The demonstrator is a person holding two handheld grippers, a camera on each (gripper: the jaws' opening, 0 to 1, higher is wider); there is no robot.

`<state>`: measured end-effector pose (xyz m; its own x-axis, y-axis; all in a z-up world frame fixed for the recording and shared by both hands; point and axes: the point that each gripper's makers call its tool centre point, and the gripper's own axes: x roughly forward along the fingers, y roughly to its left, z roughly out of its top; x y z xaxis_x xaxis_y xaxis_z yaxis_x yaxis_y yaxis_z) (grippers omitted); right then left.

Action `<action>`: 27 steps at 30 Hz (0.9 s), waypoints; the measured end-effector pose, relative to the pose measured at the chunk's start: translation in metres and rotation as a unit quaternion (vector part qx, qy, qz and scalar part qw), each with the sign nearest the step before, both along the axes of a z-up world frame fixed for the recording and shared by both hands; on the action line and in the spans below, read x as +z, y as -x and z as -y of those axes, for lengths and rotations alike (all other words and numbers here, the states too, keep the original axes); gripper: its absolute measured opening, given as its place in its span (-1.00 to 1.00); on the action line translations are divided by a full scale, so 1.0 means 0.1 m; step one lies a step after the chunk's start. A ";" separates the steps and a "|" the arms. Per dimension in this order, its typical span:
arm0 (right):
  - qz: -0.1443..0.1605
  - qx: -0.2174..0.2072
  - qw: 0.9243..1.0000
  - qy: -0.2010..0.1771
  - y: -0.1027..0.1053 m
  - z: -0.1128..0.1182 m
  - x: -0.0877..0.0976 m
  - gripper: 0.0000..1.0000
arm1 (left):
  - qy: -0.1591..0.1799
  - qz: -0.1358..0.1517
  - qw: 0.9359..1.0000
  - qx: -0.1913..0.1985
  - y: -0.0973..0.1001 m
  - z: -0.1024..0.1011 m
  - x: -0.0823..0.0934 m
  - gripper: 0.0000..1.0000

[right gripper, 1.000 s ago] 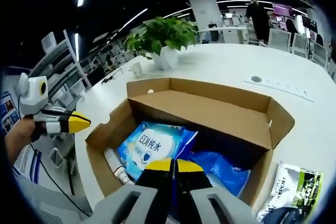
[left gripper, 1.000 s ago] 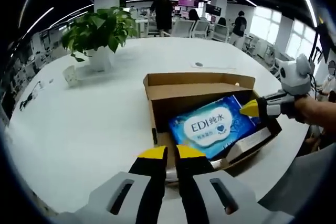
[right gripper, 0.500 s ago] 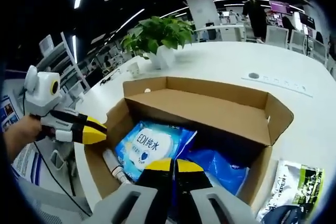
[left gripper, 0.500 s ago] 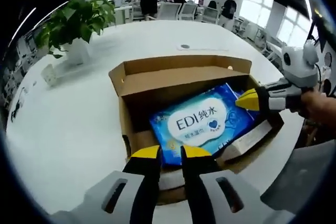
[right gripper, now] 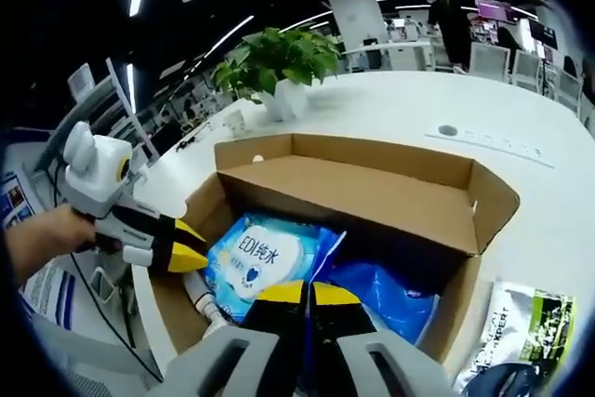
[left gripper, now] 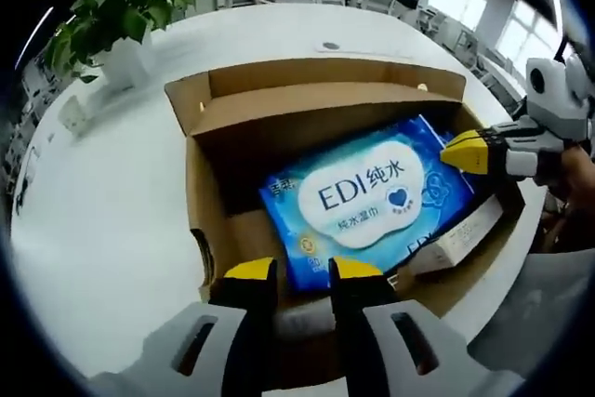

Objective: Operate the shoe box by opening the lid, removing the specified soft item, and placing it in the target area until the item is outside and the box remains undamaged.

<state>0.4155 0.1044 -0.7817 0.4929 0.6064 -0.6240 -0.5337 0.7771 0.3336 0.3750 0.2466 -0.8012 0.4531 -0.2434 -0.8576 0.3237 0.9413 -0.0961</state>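
Your shoe box [left gripper: 200,183] sat open on the white table [left gripper: 102,211], its lid flap [right gripper: 372,197] folded back and standing along the far side. Inside it lay the blue wet-wipes pack [left gripper: 367,197], flat, label up, taking up most of the floor of the box. In the left gripper view it sat at the centre of the picture, with a long white carton [left gripper: 460,239] lying just beside it at 4 o'clock.

Your left gripper [left gripper: 299,271] hung over the near wall of the box at 6 o'clock, its yellow-tipped jaws parted by a narrow gap and closed on nothing. The pack's near edge lay just past the tips; I could not tell whether they touched it.

Your right gripper [right gripper: 307,293] sat at 6 o'clock in the right gripper view with its jaws pressed together and nothing visible between them. Seen from the left gripper view, its yellow tip [left gripper: 465,151] stood at 3 o'clock, over the right-hand end of the pack.

In the right gripper view, a crumpled blue bag [right gripper: 390,299] lay in the box beside the pack, and a white tube [right gripper: 200,299] lay along the box wall at 8 o'clock. A printed pouch [right gripper: 511,332] lay on the table outside the box at 4 o'clock. A potted plant [left gripper: 116,20] stood on the table at 11 o'clock, well apart from the box.
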 end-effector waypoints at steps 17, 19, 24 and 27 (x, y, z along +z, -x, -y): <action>-0.006 -0.008 1.000 -0.012 0.00 0.02 -0.03 -1.00 | -0.018 -0.008 1.000 -0.019 -0.05 0.05 -0.07 -0.74; -0.007 -0.009 1.000 -0.013 -0.01 0.02 -0.04 -1.00 | -0.022 -0.012 0.999 -0.023 -0.04 0.06 -0.10 -0.75; -0.008 -0.010 1.000 -0.016 0.00 0.02 -0.04 -1.00 | -0.043 -0.018 0.998 -0.036 -0.04 0.03 -0.20 -0.80; -0.009 -0.012 1.000 -0.018 0.00 0.02 -0.04 -1.00 | -0.048 -0.016 0.998 -0.039 -0.05 0.01 -0.21 -0.87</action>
